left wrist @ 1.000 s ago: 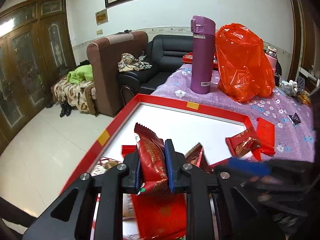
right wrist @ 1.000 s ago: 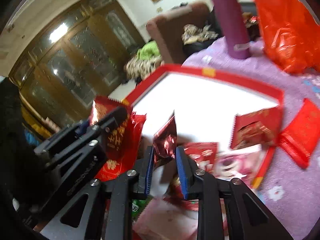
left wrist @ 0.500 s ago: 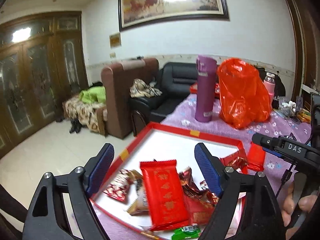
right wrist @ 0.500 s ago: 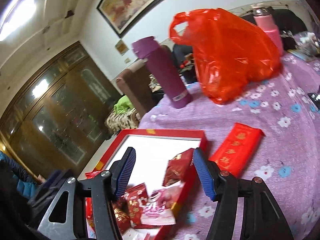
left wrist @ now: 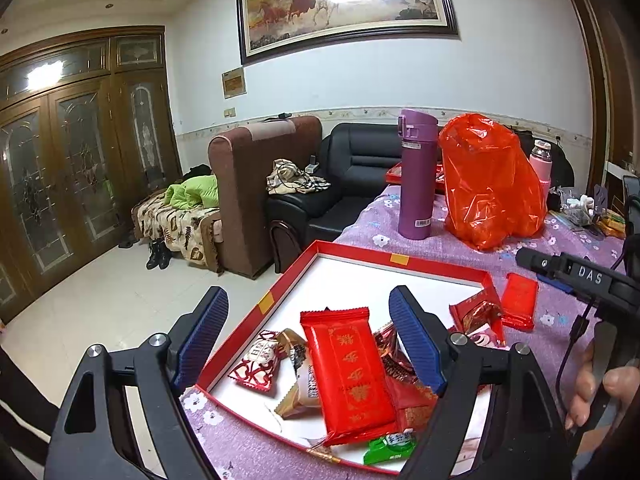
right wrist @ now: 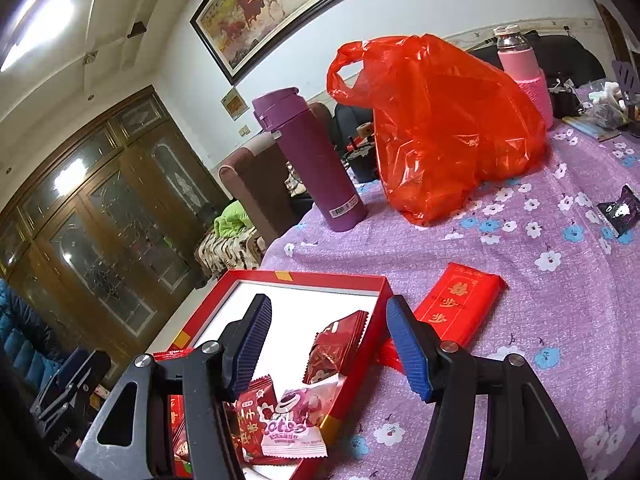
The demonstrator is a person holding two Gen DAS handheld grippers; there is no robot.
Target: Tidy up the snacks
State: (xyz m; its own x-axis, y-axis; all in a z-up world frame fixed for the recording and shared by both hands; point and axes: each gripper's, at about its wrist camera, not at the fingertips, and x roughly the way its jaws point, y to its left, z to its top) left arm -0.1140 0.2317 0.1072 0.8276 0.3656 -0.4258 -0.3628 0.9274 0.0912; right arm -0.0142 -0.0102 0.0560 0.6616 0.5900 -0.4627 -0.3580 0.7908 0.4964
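Observation:
A red box lid tray (left wrist: 400,261) (right wrist: 304,278) with a white inside lies on the purple flowered tablecloth. Several snack packets lie in its near half, among them a long red packet (left wrist: 349,364), a green one (left wrist: 390,447) and a pink one (right wrist: 294,428). A dark red packet (right wrist: 335,346) leans on the tray's right wall. A flat red packet (right wrist: 458,306) (left wrist: 519,300) lies on the cloth right of the tray. My left gripper (left wrist: 308,338) is open and empty above the tray. My right gripper (right wrist: 328,344) is open and empty above the tray's right wall.
A purple flask (left wrist: 416,178) (right wrist: 310,160), a red plastic bag (left wrist: 490,184) (right wrist: 440,120) and a pink bottle (right wrist: 524,68) stand behind the tray. Small clutter (right wrist: 618,210) lies at the table's far right. Sofas (left wrist: 260,188) and floor lie to the left, past the table edge.
Both grippers were shut on snack packets over the tray one second ago. Both have opened, let the packets go into the tray, and pulled back and up.

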